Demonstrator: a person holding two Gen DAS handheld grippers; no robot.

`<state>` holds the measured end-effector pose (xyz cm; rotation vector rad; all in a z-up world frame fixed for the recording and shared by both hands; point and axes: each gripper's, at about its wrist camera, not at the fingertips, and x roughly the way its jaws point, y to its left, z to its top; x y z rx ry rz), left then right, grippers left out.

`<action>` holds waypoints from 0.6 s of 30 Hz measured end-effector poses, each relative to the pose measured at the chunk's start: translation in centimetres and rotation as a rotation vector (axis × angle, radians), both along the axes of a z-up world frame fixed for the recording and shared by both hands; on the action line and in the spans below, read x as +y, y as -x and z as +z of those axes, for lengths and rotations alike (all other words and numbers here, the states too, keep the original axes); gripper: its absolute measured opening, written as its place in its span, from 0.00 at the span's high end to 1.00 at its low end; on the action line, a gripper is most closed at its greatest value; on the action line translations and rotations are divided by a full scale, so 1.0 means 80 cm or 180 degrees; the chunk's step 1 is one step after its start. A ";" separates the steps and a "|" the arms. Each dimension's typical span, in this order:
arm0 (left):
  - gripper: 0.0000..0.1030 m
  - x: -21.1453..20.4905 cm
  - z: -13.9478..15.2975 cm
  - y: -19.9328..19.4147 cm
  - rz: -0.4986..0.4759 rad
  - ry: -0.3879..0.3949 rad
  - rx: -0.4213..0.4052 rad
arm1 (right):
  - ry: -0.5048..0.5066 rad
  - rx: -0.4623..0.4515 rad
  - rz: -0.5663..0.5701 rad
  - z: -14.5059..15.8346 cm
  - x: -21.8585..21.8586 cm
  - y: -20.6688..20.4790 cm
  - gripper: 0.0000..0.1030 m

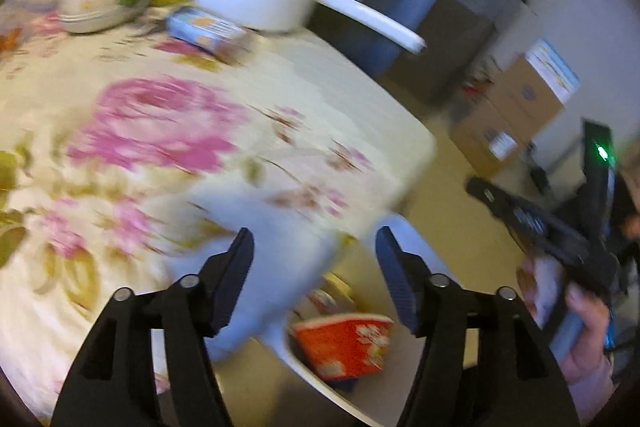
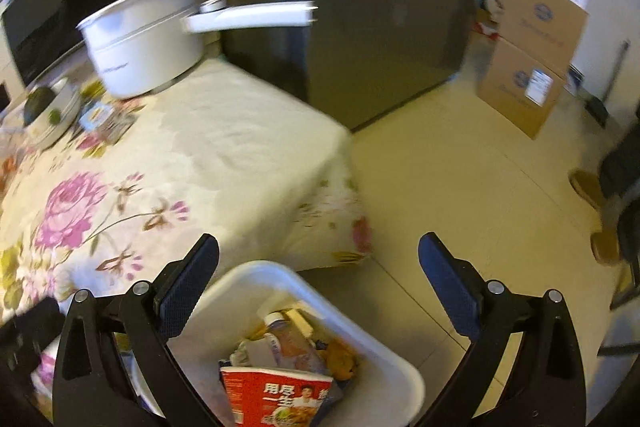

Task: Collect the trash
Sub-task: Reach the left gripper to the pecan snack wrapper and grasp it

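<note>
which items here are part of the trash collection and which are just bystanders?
Job:
- white bin
- red instant noodle cup in the bin
- plastic bottle in the bin
- blurred white thing between the open left gripper fingers, over the bin

Bystanders:
- white pot
- bowl
- small blue box
- cardboard boxes

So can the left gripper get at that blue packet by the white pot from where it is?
Probably yes: the left gripper has open jaws, and only bare flowered tablecloth lies between it and the blue packet.

Beige tiled floor (image 2: 460, 187) – grey fridge (image 2: 380, 7) (tall)
</note>
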<state>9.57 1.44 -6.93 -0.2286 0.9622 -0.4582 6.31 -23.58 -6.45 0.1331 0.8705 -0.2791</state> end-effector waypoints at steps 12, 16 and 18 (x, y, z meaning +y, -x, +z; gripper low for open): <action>0.30 0.103 -0.012 -0.125 0.1119 0.0102 0.0226 | 0.0111 0.0436 0.0965 -0.012 0.130 -0.114 0.07; 0.30 0.121 -0.015 -0.165 0.1337 -0.0177 0.0144 | 0.0049 0.0405 0.1154 -0.013 0.157 -0.133 0.07; 0.30 0.120 -0.012 -0.183 0.1322 -0.0498 -0.0029 | 0.0078 0.0442 0.1180 -0.018 0.162 -0.139 0.07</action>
